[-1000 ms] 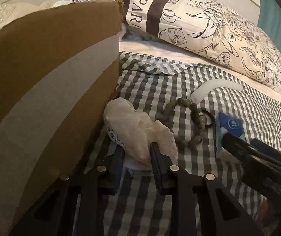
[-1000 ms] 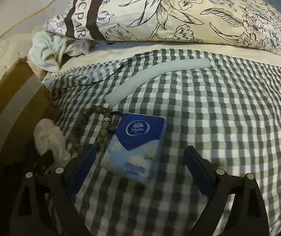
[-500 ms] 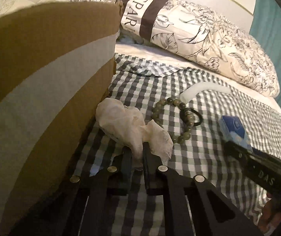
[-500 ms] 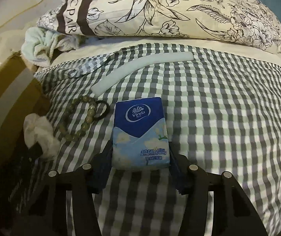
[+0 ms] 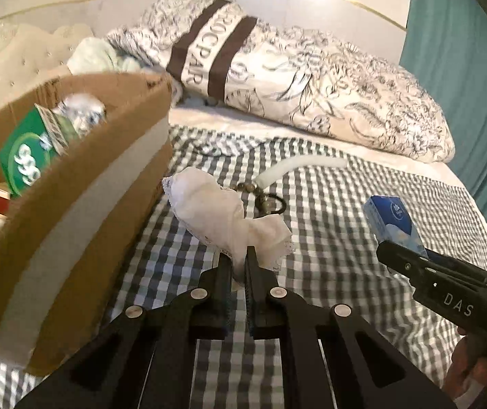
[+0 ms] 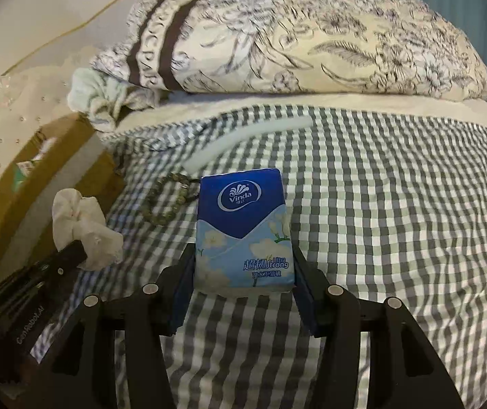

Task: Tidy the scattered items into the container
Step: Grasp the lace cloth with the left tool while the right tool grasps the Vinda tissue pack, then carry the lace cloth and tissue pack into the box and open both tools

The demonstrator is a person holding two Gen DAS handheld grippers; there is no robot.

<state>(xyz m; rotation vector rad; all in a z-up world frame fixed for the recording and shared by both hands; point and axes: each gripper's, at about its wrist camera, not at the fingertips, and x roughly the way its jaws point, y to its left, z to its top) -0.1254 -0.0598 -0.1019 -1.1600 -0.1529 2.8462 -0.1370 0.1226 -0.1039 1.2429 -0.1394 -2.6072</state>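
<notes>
The left gripper (image 5: 238, 262), jaws nearly closed on the crumpled white lace-edged cloth (image 5: 223, 214), sits just right of the open brown cardboard box (image 5: 83, 184), nearer than the right gripper (image 6: 243, 272), whose jaws clamp the upright blue tissue pack (image 6: 243, 231) above the checked bed (image 6: 379, 221).

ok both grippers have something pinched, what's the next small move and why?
Probably carry the left gripper left over the cardboard box and release there. Its fingers are closed on the white cloth, which looks lifted off the checked bedspread, and the box's open top is right beside it. The right gripper holds the tissue pack farther away.
</notes>
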